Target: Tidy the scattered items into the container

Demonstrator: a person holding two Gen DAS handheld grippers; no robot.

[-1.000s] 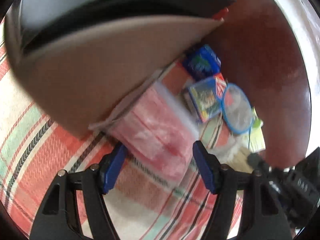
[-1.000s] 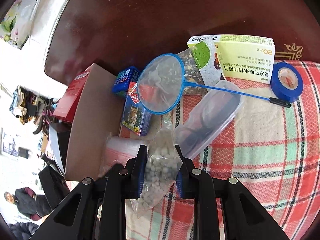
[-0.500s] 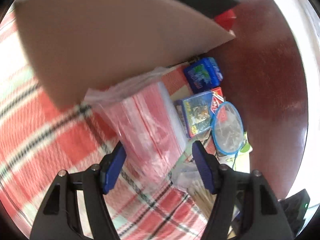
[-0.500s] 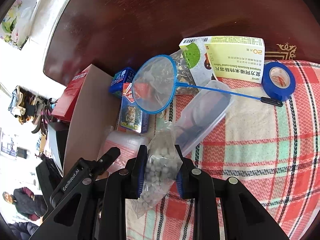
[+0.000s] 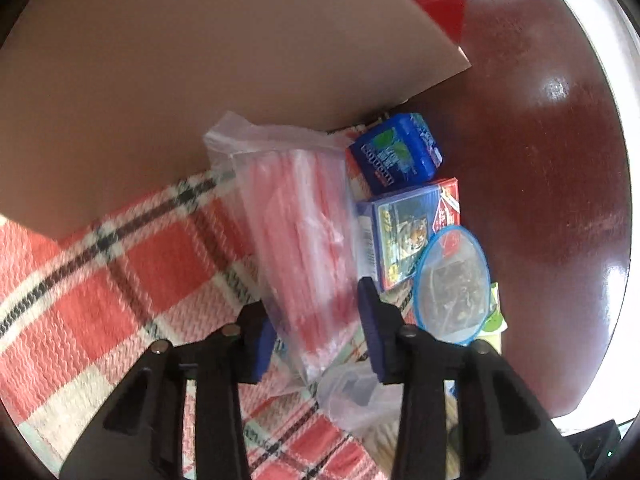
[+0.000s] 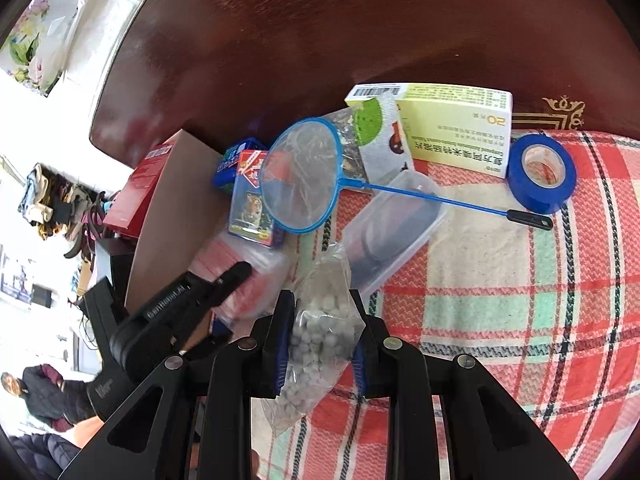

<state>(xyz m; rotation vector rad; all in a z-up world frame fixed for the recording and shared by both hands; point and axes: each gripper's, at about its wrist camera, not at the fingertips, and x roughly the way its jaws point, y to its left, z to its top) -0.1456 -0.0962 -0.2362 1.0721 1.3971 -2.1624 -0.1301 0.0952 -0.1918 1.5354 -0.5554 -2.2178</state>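
My dark wooden table fills the upper frame. A plaid cloth covers its lower right. On the cloth lie blue tape and a clear case.

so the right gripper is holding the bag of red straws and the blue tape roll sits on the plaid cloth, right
Not quite. The right gripper is clamped on the bag of small white pellets, as the right wrist view shows. The bag of red straws lies between the closing left gripper's pads. The blue tape roll does sit on the plaid cloth.
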